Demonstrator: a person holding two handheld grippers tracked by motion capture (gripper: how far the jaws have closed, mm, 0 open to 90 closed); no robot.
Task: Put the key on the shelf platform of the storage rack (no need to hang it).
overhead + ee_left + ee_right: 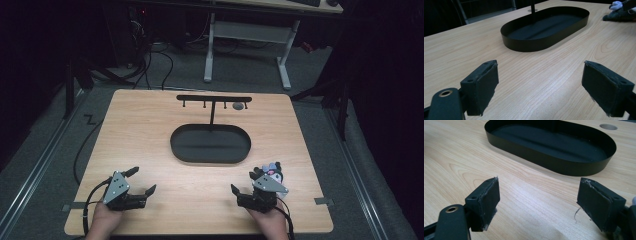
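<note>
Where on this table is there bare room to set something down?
Bare wood runs left of the oval black tray and between the left hand-held gripper and right hand-held gripper. It is crowded by the plush toy and under the hook stand.

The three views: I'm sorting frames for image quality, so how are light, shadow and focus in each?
High view: table lit, surroundings nearly black, plush toy small and soft. Left gripper view: black tray sharp, its inside in shadow, near pads soft. Right gripper view: wood grain crisp, tray floor faintly sheened.
</note>
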